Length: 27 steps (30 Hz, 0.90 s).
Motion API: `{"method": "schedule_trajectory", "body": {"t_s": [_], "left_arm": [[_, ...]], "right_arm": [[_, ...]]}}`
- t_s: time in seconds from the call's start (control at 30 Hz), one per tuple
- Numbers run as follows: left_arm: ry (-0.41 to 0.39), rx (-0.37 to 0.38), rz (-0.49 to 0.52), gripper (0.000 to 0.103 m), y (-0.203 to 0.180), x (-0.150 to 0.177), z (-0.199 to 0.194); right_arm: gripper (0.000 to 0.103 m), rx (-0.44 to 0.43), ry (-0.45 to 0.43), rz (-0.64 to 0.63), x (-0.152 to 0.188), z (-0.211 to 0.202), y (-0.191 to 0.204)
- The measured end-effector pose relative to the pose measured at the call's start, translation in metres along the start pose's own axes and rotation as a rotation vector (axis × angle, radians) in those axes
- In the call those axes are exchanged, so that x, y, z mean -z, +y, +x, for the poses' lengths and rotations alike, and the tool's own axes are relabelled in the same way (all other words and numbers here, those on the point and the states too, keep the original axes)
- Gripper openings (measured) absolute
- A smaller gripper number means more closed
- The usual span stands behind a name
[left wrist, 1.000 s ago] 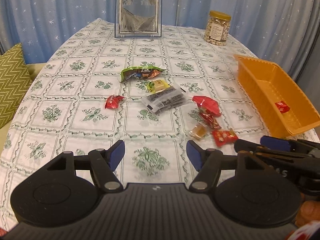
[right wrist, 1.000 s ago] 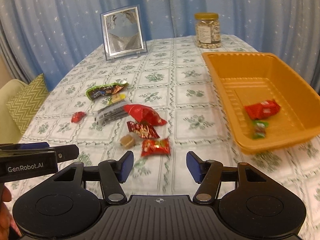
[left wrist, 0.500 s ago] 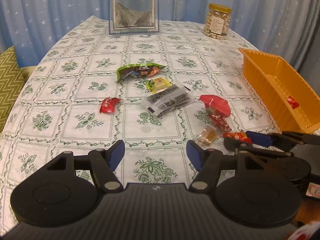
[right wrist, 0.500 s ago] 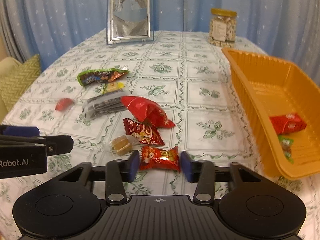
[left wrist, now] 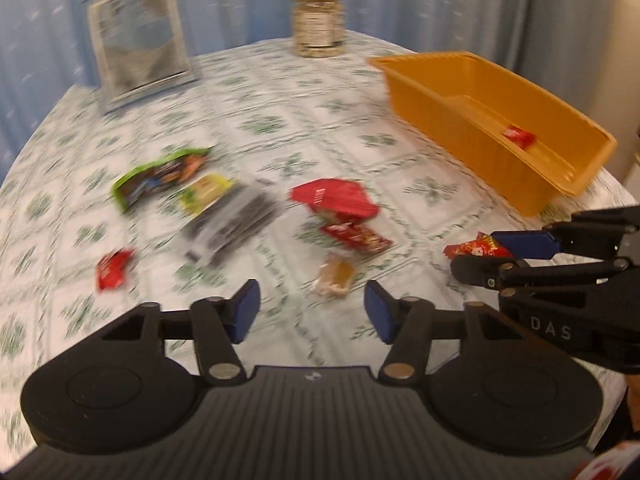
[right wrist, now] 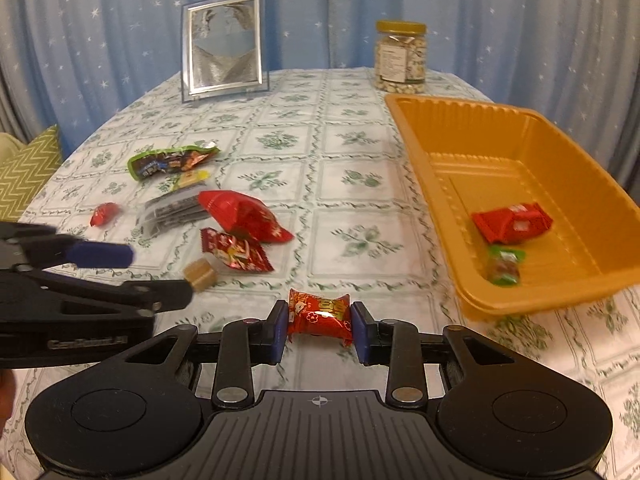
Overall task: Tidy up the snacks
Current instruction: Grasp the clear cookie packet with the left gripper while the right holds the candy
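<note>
The right gripper (right wrist: 319, 330) is clamped on a small red and gold candy (right wrist: 320, 316), its blue pads pressing the wrapper's two ends after closing in on it, and the candy sits low over the flowered cloth of the worktop (right wrist: 360, 184), near the front corner of the orange tray (right wrist: 516, 120). Inside that tray lie a red packet (right wrist: 512, 222) and a little green-wrapped sweet (right wrist: 505, 266). The left gripper (left wrist: 310, 310) hangs with its jaws apart and nothing between them, though they have just been drawing closer; a tan wrapped caramel (left wrist: 335, 278) lies on the cloth just beyond its tips. Further back the other snacks are scattered: a big red pouch (right wrist: 244, 214), a flat red packet (right wrist: 236, 250) touching it, a grey packet (right wrist: 170, 210), a yellow sweet (right wrist: 191, 178), a green wrapper (right wrist: 172, 160) and a small red candy (right wrist: 103, 214) off on its own. A picture frame (right wrist: 224, 48) and a jar (right wrist: 400, 58) stand at the far edge.
</note>
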<state>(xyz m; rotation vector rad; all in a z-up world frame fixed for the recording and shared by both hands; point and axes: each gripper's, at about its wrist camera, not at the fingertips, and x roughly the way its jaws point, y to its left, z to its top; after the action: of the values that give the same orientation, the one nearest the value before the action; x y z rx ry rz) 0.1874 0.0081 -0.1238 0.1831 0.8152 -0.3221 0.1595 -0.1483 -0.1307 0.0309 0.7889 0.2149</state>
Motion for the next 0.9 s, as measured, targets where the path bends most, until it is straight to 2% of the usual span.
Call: {"method": "schedule_trajectory", "body": {"t_s": [0.13, 0.3, 0.47, 0.67, 0.9], "left_arm": [[0.001, 0.021, 0.027, 0.04, -0.005, -0.004, 0.012], [0.011, 0.031, 0.026, 0.02, -0.006, -0.006, 0.018], [0.037, 0.01, -0.009, 0.019, -0.008, -0.001, 0.01], [0.052, -0.062, -0.125, 0.019, -0.007, 0.014, -0.014], [0.042, -0.101, -0.242, 0.019, -0.005, 0.025, -0.05]], "right_arm": [[0.034, -0.002, 0.007, 0.012, 0.005, -0.001, -0.004], [0.034, 0.0, 0.003, 0.023, 0.005, -0.003, -0.007], [0.034, -0.002, -0.001, 0.029, 0.004, -0.007, -0.007], [0.034, -0.008, -0.009, 0.028, 0.005, -0.018, -0.004], [0.034, -0.015, -0.026, 0.026, 0.007, -0.041, 0.001]]}}
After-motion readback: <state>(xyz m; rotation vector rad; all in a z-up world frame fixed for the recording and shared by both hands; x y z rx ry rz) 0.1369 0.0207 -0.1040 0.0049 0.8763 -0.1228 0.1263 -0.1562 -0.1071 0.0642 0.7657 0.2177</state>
